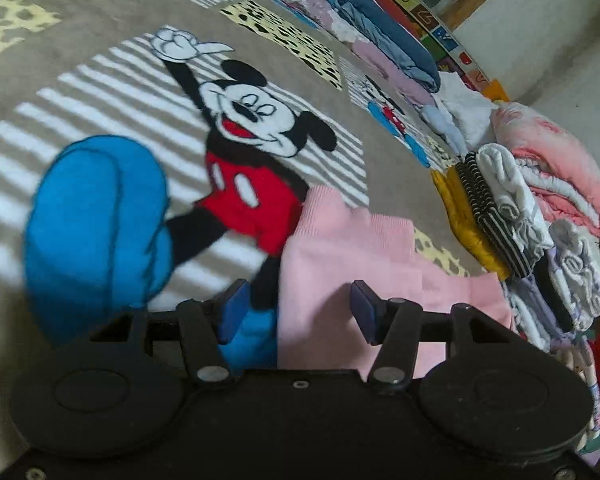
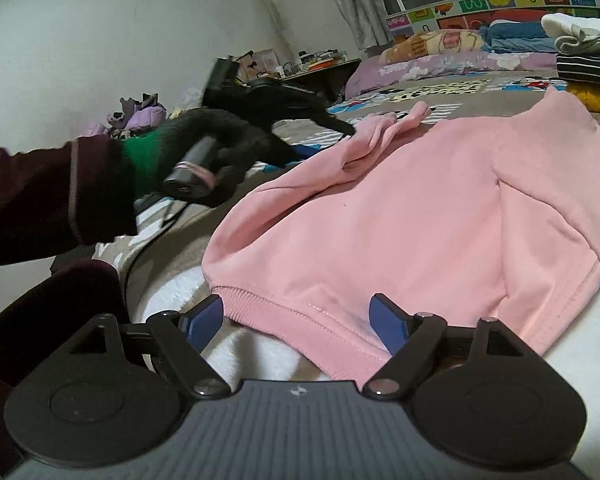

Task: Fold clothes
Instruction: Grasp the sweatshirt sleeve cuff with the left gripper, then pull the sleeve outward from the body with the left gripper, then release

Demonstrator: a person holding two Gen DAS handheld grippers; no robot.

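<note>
**Pink top flat on blanket, both grippers spread, nothing held**

Blanket: grey-brown fleece with a cartoon mouse print, striped patches and spotted yellow squares. It covers the whole work surface in both views.

Pink top: lies spread on the blanket, largely flat. Ribbed hem faces the right wrist camera. One sleeve is bunched and creased at the far left of the garment. In the left wrist view an edge of the top sits just ahead of the gripper, overlapping the mouse print.

Folded pile: stacked at the blanket's edge beyond the top, with a yellow piece, a black-and-white striped piece and white pieces. Pink and white bedding lies next to it; blue and lilac bedding runs along the far edge.

Sleeve, dark maroon: the person's left arm enters the right wrist view from the left, with a green cuff showing at the wrist.

Left gripper: jaws partly spread, nothing between the pads. The top's edge shows below the gap; contact cannot be told. Seen from the right wrist camera it is blurred, near the bunched sleeve.

Right gripper: jaws wide apart, the hem lying between them, pads not pressing on it.
</note>
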